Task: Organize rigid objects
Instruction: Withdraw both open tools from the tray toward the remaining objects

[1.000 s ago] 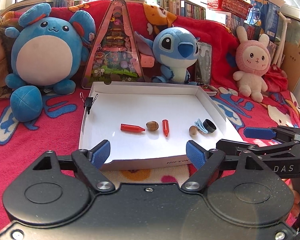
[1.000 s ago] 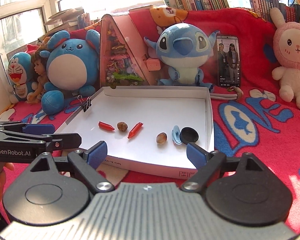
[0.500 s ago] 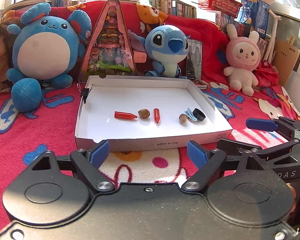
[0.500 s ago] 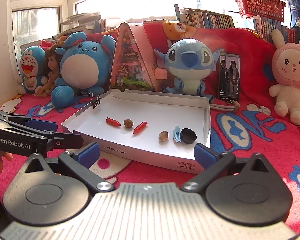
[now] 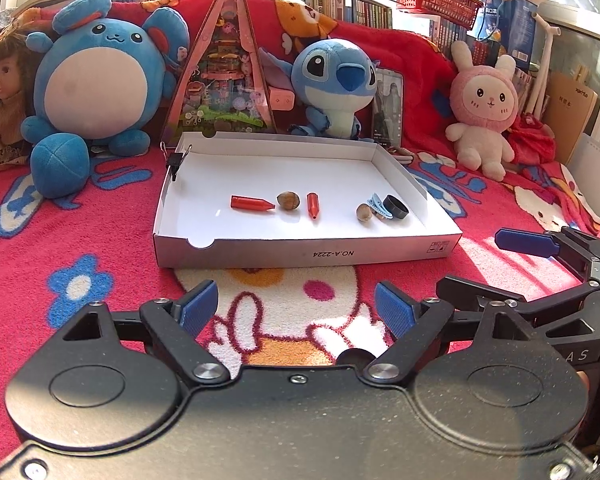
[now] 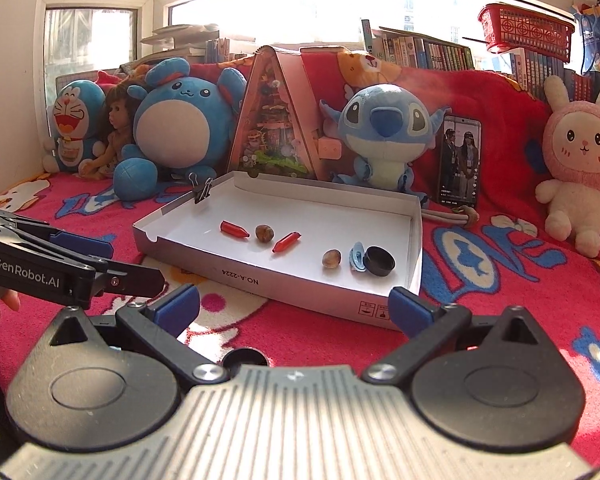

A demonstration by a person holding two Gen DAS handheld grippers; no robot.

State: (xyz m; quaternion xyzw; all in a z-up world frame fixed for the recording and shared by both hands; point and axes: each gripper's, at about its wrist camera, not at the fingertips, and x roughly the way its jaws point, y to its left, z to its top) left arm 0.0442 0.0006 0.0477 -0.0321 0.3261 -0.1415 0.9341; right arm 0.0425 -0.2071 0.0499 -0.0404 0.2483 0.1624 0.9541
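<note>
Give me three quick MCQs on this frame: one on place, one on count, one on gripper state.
1. Where is the binder clip?
A. on the box's far-left rim
B. loose in the middle of the box
C. on the blanket in front of the box

2. How many red crayons lie in the box?
A. one
B. two
C. four

3. What state is the right gripper in?
A. shut on a nut
B. shut on the black cap
C. open, nothing between its fingers

Key:
1 A: the clip grips the box wall at the far-left corner.
2 B: one crayon left of a nut, another crayon right of it.
3 C: the fingers stand wide apart short of the box; the cap lies inside it.
</note>
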